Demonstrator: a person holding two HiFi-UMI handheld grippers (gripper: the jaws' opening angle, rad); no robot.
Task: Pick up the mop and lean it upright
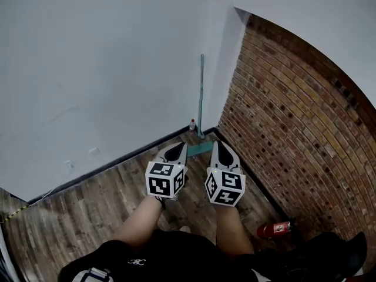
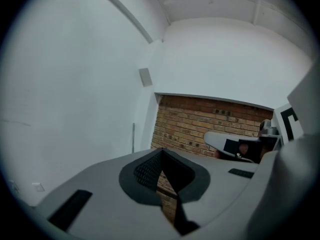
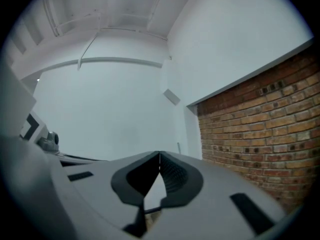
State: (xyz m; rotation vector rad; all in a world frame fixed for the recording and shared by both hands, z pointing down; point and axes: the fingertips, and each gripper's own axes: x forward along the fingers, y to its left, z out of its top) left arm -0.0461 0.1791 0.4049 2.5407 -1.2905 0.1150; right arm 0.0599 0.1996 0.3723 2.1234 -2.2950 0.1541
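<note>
The mop stands upright in the corner, its teal handle (image 1: 201,93) leaning against the white wall and its teal head (image 1: 200,149) on the wooden floor. Both grippers hover side by side just in front of it, apart from it. My left gripper (image 1: 183,145) is shut with nothing in it; its tips meet in the left gripper view (image 2: 161,150), where the handle (image 2: 133,136) shows as a thin line. My right gripper (image 1: 217,144) is shut and empty too (image 3: 159,154), with the handle (image 3: 178,148) just beyond its tips.
A brick wall (image 1: 294,128) runs along the right, a white wall (image 1: 106,75) along the left, meeting at the corner. A small bottle (image 1: 191,125) stands by the mop. A red object (image 1: 275,229) lies on the floor at the right. The person's legs fill the bottom.
</note>
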